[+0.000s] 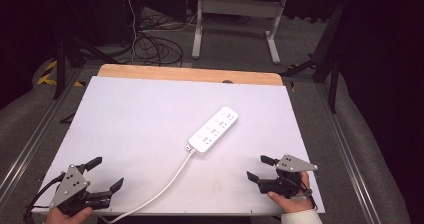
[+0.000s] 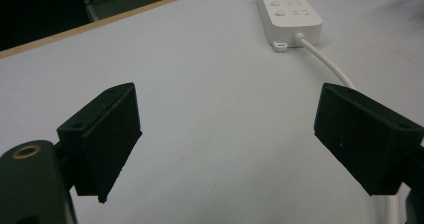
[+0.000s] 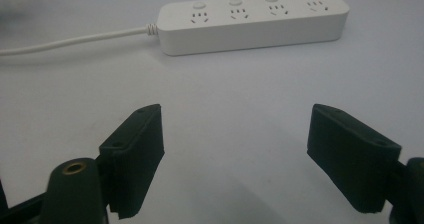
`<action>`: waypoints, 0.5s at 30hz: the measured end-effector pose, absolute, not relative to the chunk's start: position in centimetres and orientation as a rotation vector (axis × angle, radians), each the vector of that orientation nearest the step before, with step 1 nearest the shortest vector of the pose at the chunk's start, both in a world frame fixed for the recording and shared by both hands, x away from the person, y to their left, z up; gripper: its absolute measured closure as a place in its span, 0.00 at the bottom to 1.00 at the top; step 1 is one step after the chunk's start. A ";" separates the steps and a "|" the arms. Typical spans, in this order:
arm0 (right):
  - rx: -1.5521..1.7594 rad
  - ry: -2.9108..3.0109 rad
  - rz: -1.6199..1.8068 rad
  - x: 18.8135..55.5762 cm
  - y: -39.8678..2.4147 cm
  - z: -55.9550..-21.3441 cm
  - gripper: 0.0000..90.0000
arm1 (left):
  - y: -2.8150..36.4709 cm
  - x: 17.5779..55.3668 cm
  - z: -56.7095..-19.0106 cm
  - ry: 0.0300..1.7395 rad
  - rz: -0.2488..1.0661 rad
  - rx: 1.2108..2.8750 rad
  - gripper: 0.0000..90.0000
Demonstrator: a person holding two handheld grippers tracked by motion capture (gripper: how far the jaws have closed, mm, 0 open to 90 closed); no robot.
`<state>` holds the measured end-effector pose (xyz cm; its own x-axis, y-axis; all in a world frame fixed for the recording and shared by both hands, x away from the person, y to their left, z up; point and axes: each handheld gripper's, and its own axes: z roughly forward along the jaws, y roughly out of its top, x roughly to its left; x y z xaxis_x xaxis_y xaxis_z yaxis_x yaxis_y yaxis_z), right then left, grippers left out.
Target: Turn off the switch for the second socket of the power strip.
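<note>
Both spread, empty: left claw (image 1: 104, 173), right claw (image 1: 261, 167), near long white plastic power strip (image 1: 213, 130) on white surface (image 1: 140, 119).

No words, brand names, labels or numbers can be read anywhere. The white oblong plastic power strip (image 3: 252, 21) bears only its socket holes and round buttons, with no print legible on its top face. The black-and-yellow striped marking (image 1: 46, 73) on the floor beside the table's far left corner carries no lettering.
</note>
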<state>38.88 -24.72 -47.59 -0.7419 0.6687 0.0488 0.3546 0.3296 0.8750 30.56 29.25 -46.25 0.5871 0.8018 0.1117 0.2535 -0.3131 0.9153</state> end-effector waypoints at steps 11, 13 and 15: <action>0.936 2.303 1.326 38.1 -24.2 -49.1 0.28 | 29.2 30.5 -46.2 0.856 0.725 1.848 0.13; 0.937 2.302 1.321 38.2 -24.2 -49.1 0.28 | 29.2 30.5 -46.3 0.856 0.728 1.846 0.13; 0.933 2.294 1.306 38.5 -24.4 -49.4 0.28 | 29.2 30.5 -46.3 0.853 0.732 1.846 0.13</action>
<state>38.50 -24.40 -49.42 -0.7262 0.6869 0.0272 0.3739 0.3615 0.8541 30.47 29.22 -46.26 0.5787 0.8063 0.1227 0.2431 -0.3141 0.9177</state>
